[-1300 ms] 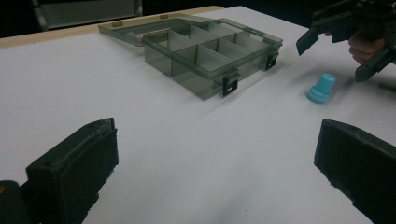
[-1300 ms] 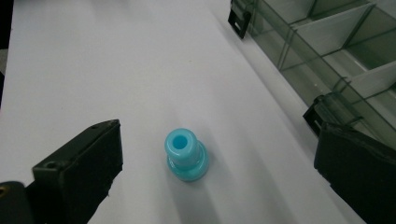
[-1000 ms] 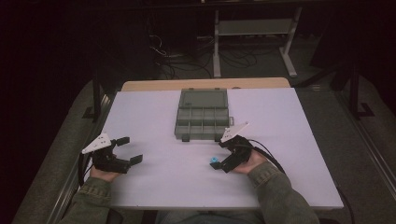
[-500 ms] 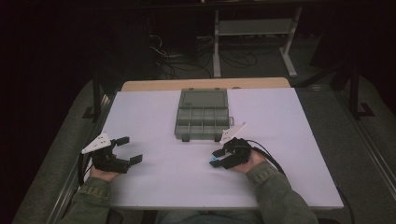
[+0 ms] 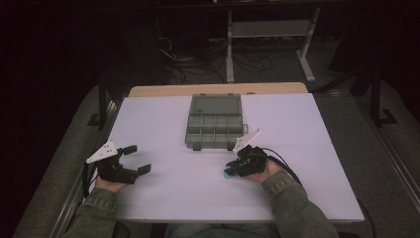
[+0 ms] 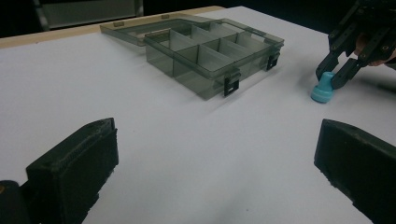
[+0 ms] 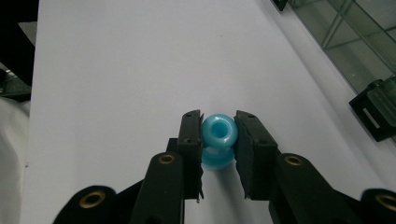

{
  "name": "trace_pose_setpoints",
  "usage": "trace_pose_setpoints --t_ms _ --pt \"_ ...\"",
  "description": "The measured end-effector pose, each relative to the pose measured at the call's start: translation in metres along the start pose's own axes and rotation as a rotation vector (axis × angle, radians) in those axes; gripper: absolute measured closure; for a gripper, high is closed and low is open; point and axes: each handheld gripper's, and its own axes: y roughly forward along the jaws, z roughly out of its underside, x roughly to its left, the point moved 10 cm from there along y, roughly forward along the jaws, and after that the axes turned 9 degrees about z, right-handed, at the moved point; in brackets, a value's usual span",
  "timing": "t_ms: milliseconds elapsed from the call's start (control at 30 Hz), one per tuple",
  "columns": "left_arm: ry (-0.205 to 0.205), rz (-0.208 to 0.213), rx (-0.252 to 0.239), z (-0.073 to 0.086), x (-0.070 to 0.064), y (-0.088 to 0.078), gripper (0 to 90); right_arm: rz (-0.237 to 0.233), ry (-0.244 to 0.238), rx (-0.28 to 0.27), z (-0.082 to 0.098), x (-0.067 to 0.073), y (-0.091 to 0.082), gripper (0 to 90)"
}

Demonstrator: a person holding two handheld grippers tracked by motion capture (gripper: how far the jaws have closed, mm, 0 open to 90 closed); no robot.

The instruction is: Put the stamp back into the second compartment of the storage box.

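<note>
Right tool (image 7: pixel 218 140) clamped on unlabelled blue spool (image 7: pixel 219 145); left tool (image 5: pixel 133 158) agape, beside compartment box (image 5: pixel 214 121).

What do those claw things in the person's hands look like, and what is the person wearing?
Both the left gripper and the right gripper are black, each with two blocky jaws. A pale three-cornered plate sits on top of each one. The right gripper's arms have round brass-coloured rivets, and a black cable trails from it. The person wears olive green sleeves.
</note>
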Motion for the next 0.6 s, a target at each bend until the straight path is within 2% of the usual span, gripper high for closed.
trace_pose_setpoints --t_ms 100,367,600 --pt "0.002 0.000 0.002 0.000 0.000 0.000 0.0 -0.003 0.011 0.004 -0.002 0.000 -0.002 71.3" --pt "0.001 0.000 0.001 0.000 0.000 0.000 0.0 -0.013 0.013 -0.034 -0.021 -0.002 -0.014 71.3" --pt "0.002 0.001 0.000 0.000 0.000 0.000 0.0 -0.015 0.029 -0.034 -0.030 -0.005 -0.020 71.4"
